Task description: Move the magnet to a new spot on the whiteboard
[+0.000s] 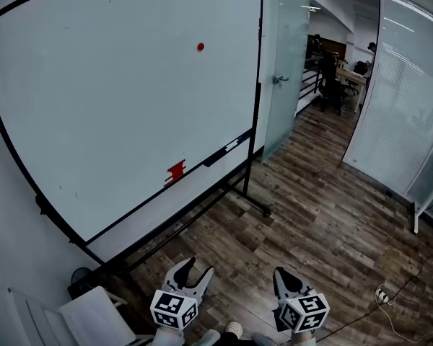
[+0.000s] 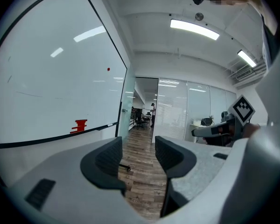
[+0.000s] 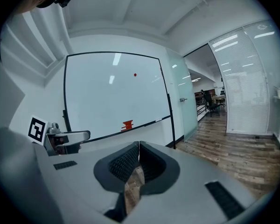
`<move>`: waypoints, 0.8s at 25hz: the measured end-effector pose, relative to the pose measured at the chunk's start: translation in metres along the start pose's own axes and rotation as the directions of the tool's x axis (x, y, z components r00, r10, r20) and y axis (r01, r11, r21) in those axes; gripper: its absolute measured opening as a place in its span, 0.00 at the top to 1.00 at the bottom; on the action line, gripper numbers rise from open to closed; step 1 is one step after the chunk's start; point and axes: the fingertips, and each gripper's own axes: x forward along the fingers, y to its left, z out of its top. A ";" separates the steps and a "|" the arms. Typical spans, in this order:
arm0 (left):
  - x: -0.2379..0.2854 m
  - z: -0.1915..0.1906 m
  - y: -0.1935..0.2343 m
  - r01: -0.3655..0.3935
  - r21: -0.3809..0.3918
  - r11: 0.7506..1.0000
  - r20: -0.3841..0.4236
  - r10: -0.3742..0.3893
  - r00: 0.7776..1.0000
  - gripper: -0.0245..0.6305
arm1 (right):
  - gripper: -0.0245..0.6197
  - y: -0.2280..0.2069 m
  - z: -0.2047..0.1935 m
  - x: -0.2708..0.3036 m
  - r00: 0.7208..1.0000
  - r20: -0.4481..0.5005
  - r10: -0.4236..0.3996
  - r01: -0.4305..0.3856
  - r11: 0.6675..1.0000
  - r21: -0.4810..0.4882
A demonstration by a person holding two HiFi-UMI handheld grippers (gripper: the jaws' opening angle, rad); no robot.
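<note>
The left hand-held gripper [image 1: 195, 267] sits at the bottom centre of the head view with its jaws apart. Its own view shows only wooden floor [image 2: 140, 148] in the gap between them, so it grasps nothing. The right hand-held gripper [image 1: 286, 277], just to its right in the frame, has its jaws pressed together with nothing between them. Both are low in the picture and well apart from the whiteboard [image 1: 108, 114], which fills the upper left of the head view.

The magnet [image 1: 200, 47] is a small red dot high on the board, toward its upper right and not far below the top frame. It is clear of everything else. A red object [image 1: 176, 170] rests lower down, at the tray ledge along the board's bottom edge.

Judging by this, the task has not begun and the step in hand is the reach. The left hand-held gripper looks the readier tool, since it is already released. The right one would have to be opened first. The approach should go straight at the board face, with the jaws either side of the magnet, closing on its rim and not scraping the surface. The magnet is small and flat, so a shallow or skewed grip could slip off. Once it is held, it should be peeled or slid off cleanly and set down flat on a bare patch well away from the present spot. There is plenty of blank board at the centre and left of the frame.
</note>
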 end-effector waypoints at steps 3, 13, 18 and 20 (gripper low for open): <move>0.019 0.002 0.003 -0.009 -0.004 1.000 -0.001 0.009 1.000 0.63 | 0.92 -0.013 0.007 0.015 1.000 -0.005 0.010 -0.010 1.000 -0.013; 0.055 0.000 0.004 -0.049 0.000 0.999 0.014 0.049 0.999 0.63 | 0.92 -0.047 0.020 0.048 0.999 0.008 0.050 -0.050 0.998 -0.033; 0.051 -0.012 -0.002 -0.061 -0.014 0.998 -0.014 0.061 0.998 0.63 | 0.92 -0.048 0.012 0.048 0.998 -0.004 0.069 -0.069 0.997 -0.029; 0.049 -0.013 0.000 -0.070 -0.011 0.997 -0.021 0.070 0.997 0.63 | 0.92 -0.046 0.008 0.049 0.997 -0.013 0.075 -0.076 0.997 -0.028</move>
